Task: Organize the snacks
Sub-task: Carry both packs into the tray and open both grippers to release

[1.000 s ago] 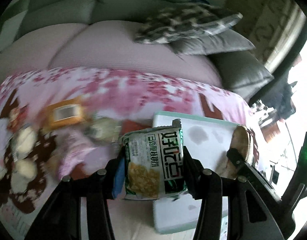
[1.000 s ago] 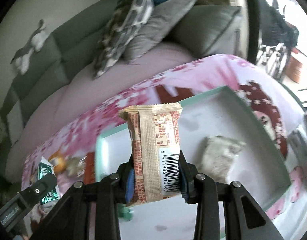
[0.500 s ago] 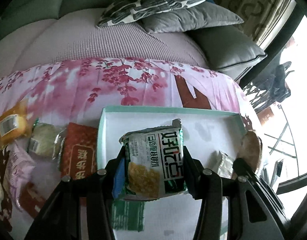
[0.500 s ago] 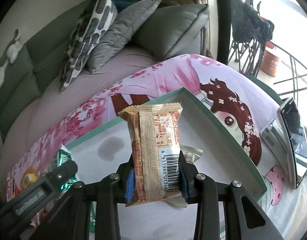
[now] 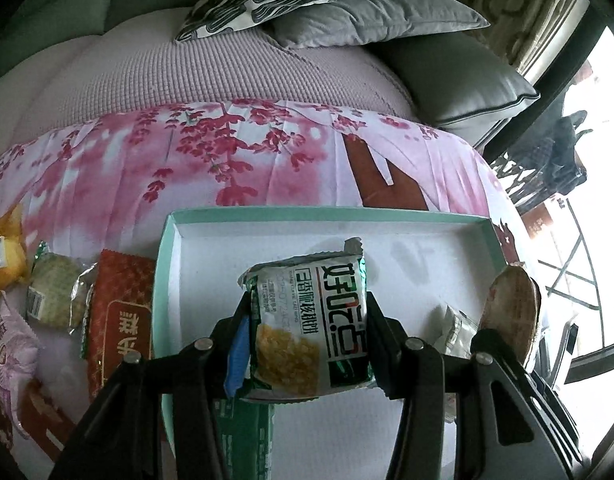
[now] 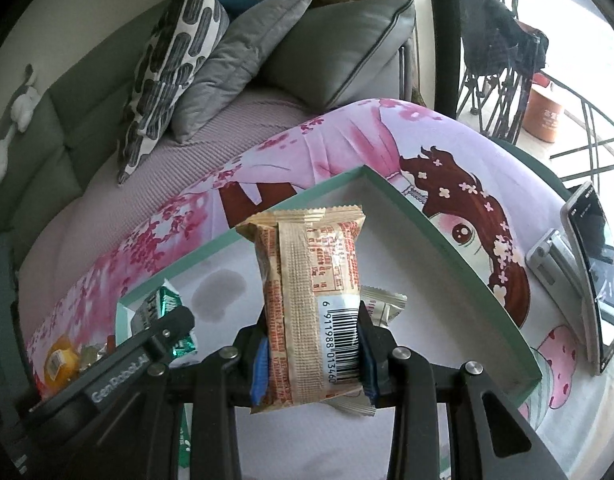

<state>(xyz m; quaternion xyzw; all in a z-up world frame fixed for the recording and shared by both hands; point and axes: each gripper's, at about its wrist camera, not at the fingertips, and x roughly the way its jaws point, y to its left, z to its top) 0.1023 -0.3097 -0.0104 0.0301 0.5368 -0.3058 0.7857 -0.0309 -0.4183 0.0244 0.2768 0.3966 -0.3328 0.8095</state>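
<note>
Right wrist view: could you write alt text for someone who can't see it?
A black tool grips a beige snack packet over a white tray with a teal rim, on a pink cartoon cloth. A second tool holds a green packet at left; a phone lies at right.

- A green sofa (image 6: pixel 67 120) fills the upper left of the right wrist view, its seat under a mauve knitted cover (image 5: pixel 187 72).
- Three cushions lean together at top centre — one patterned black and white (image 6: pixel 175 64), one grey fabric (image 6: pixel 243 52), one grey with piping (image 6: pixel 339 52).
- The surface wears a pink blossom-print cloth (image 5: pixel 227 160).
- Bright daylight floods in at the right edge, past a dark window frame (image 6: pixel 443 40) and metal railings (image 6: pixel 587 132).
</note>
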